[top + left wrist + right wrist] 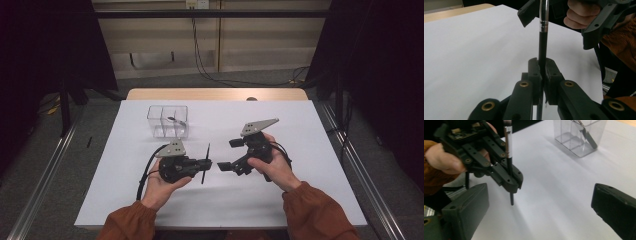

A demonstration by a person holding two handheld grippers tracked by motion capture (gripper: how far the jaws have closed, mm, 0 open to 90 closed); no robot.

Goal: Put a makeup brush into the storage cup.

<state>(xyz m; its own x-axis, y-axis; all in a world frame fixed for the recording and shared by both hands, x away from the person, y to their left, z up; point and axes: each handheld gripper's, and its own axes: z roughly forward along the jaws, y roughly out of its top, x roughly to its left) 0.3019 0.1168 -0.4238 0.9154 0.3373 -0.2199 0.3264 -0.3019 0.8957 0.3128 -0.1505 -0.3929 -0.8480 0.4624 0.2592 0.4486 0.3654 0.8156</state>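
White-topped table [300,200] with a bare wooden edge strip [215,94] at its far side. Grey carpet floor [40,165] — metal rails [42,180] run along both sides. Black curtains [380,60] flank pale wall panels [260,40]; cables [210,75] trail down.

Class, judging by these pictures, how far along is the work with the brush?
Done: one small item already lies in the clear box. In hand: the left gripper is shut on a black brush with a silver collar, held upright over the white table; the right gripper stands open beside it. Left, probably: putting the brush into the box.
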